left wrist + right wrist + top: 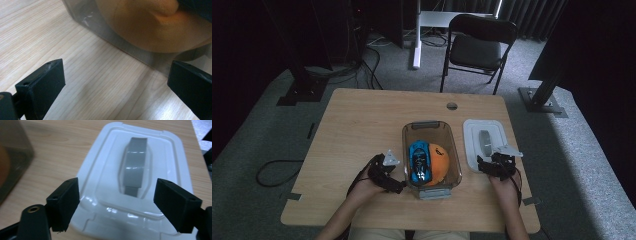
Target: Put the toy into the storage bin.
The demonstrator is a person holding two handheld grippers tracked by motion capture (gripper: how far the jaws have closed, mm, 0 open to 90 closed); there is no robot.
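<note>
A clear plastic container (428, 124) stands mid-table and holds a blue toy car (419, 160) lying on an orange soft object (441, 162). A white lid (472, 142) with a grey handle (485, 140) lies flat to its right. My left gripper (399, 184) is at the container's near left corner. In the left gripper view it (116, 72) is open just above the wood, facing the container wall (130, 51) and the orange object (150, 25). My right gripper (482, 167) is at the lid's near end. In the right gripper view it (117, 192) is open over the lid (100, 170), its jaws flanking the handle (135, 167) without touching.
The wooden table (362, 130) has a round cable hole (452, 106) near its far edge. A black folding chair (479, 45) stands beyond the table. A cable (274, 172) loops on the floor at the left. The container's corner (15, 157) is left of the right gripper.
</note>
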